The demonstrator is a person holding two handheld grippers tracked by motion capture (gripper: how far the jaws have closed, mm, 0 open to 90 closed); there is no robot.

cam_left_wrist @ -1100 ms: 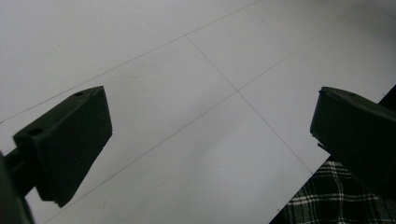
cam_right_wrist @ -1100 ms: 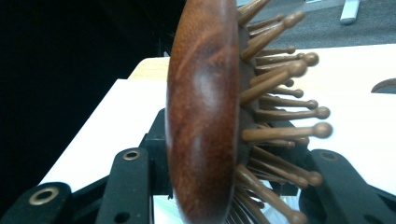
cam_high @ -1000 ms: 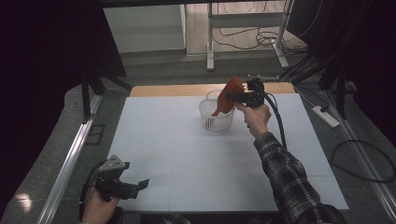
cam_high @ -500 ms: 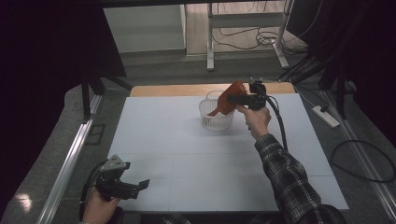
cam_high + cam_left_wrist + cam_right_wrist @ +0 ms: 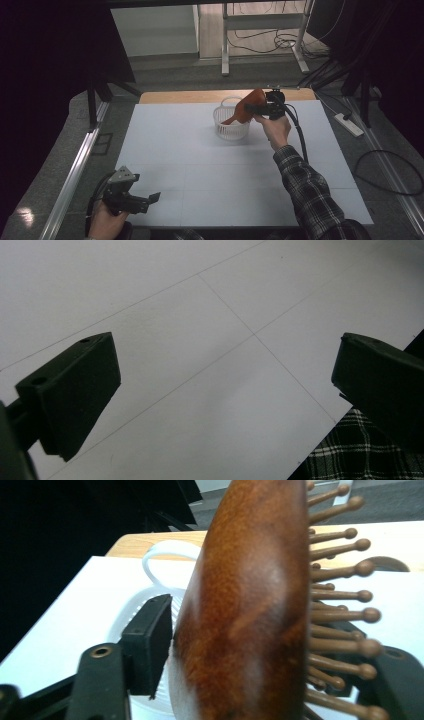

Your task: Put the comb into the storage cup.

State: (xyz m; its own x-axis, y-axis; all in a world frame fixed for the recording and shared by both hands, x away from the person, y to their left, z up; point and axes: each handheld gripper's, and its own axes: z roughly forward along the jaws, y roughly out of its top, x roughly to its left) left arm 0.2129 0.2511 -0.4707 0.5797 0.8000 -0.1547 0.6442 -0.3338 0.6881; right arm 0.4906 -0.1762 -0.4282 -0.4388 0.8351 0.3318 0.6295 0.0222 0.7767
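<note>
A brown wooden hairbrush (image 5: 246, 109) with knob-tipped bristles leans over a white slatted basket (image 5: 229, 131) at the far middle of the white table (image 5: 200, 165), its lower end inside the basket. My right gripper (image 5: 254, 109) is at the brush head. Its jaws have just been opening. In the right gripper view the hairbrush (image 5: 245, 610) stands between the jaws of the right gripper (image 5: 270, 645), close to the left pad, with the bristles toward the other. The basket (image 5: 136, 605) lies below. My left gripper (image 5: 152, 198) stands open and empty at the near left edge, and the left gripper (image 5: 227, 370) looks down on bare table.
A plaid sleeve (image 5: 310, 195) reaches across the right half of the table. A wooden strip (image 5: 190, 96) borders the far edge. On the floor to the right lie a power strip (image 5: 350, 125) and cables. Metal stand legs (image 5: 225, 45) rise behind the table.
The right gripper and the brush have shifted only slightly over the basket. The left gripper has stayed where it was.
</note>
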